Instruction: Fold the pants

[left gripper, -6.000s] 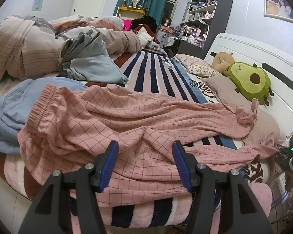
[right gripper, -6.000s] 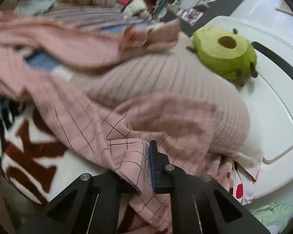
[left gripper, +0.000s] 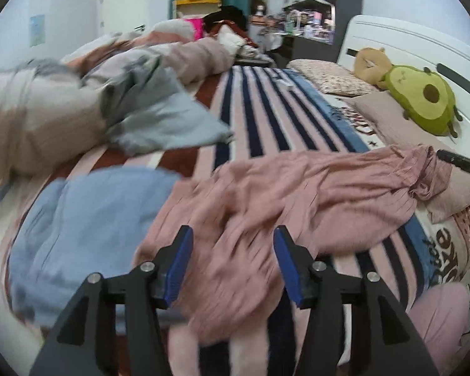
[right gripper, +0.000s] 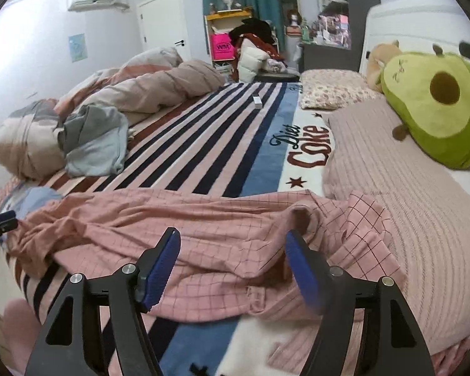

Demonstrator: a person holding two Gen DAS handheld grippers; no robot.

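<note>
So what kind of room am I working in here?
A lived-in bedroom, it seems: the pink checked pants lie on a bed with a striped blanket, a pillow and an avocado plush at the white headboard.

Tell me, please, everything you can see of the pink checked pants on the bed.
The pink pants are thin, soft-looking fabric with a fine dark grid. They lie unfolded and rumpled across the striped blanket, stretched roughly sideways, the legs apparently laid together. One end rests against the ribbed pink pillow; the other overlaps a light blue garment. The left gripper and the right gripper are both open above them, holding nothing.
</note>
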